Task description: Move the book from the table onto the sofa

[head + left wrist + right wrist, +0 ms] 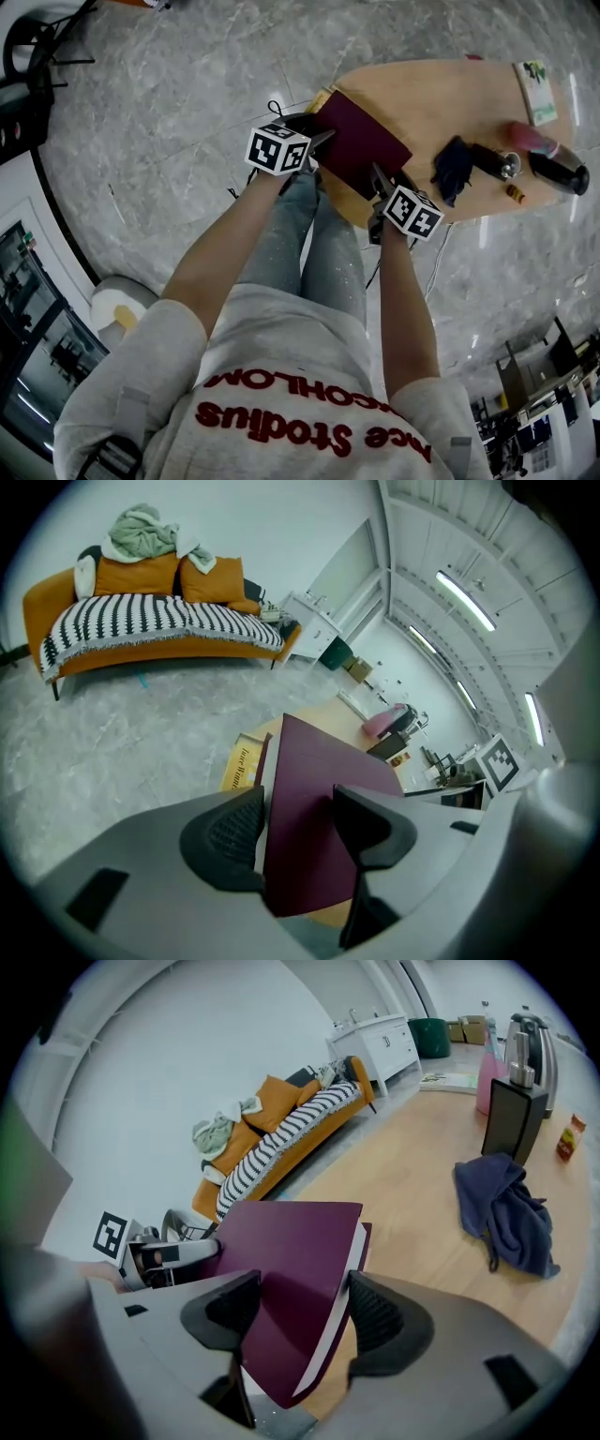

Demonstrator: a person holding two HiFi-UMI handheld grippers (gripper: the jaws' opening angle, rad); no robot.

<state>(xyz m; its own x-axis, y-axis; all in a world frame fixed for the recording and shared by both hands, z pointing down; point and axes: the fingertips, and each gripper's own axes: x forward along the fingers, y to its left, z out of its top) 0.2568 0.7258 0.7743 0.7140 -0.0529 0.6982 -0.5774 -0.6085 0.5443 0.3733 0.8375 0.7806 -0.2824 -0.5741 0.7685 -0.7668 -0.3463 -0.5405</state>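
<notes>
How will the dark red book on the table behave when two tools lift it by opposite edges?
Probably stiff: the book has a flat, hard-looking cover, so it should hardly sag. The cover looks smooth, so it may slip in a light grip. Its white page edge looks fairly thick, so it is likely rather heavy for its size.

Two grippers are showing: the left gripper [314,141] and the right gripper [382,183]. Two books are lying on the one table [441,94]: one maroon book [361,141] and one yellow book [242,764]. One blue cloth [454,169] is lying there too. One sofa [159,644] is carrying two orange cushions [138,574] [214,580].
</notes>
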